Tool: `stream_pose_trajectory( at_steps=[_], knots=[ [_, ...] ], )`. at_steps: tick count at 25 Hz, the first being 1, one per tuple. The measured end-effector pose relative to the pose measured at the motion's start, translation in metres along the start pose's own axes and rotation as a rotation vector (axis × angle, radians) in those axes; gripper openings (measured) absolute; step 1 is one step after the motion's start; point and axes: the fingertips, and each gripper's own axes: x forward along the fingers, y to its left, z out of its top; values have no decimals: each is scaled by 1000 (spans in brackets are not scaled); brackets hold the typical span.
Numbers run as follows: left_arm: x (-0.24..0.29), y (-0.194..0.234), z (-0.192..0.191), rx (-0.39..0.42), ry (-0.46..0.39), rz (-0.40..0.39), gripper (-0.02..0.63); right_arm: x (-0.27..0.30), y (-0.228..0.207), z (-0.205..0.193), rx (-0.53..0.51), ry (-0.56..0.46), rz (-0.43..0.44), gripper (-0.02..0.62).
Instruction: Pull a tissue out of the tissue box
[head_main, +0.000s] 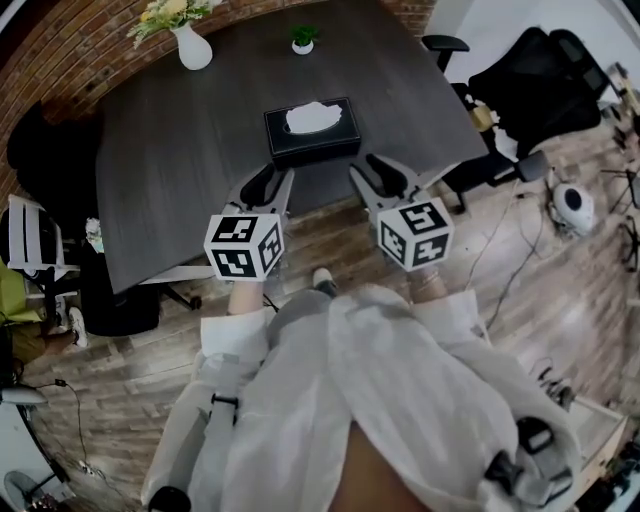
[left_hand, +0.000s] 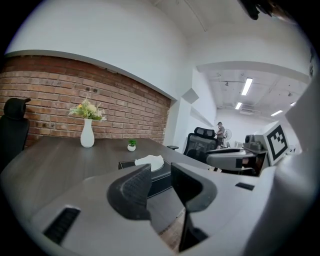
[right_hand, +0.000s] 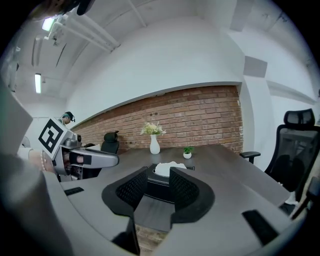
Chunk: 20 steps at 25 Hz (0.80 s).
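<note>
A black tissue box (head_main: 312, 131) with a white tissue (head_main: 311, 118) sticking out of its top sits near the front edge of the dark table (head_main: 190, 160). Both grippers hover just short of that edge, side by side. My left gripper (head_main: 271, 187) is open with nothing between its jaws; in the left gripper view the tissue box (left_hand: 159, 179) shows beyond the jaws, with the tissue (left_hand: 150, 161) on top. My right gripper (head_main: 385, 179) is open too and holds nothing, and the tissue box (right_hand: 161, 183) lies straight ahead of it with the tissue (right_hand: 168, 168) sticking up.
A white vase with flowers (head_main: 190, 42) and a small potted plant (head_main: 303, 39) stand at the table's far side. Black office chairs (head_main: 540, 80) are to the right and a chair (head_main: 30, 245) to the left. Cables lie on the wooden floor.
</note>
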Motion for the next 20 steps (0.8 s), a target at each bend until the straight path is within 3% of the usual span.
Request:
stream_pose_trajectory(
  at_steps=[9,20],
  knots=[
    [29,17,-27,-55,75,-45,121,20,-12,-27,26,103,-36,115],
    [64,50,-22,-56,109,-31,121,70,-40,-18,22,140,-31,115]
  ],
)
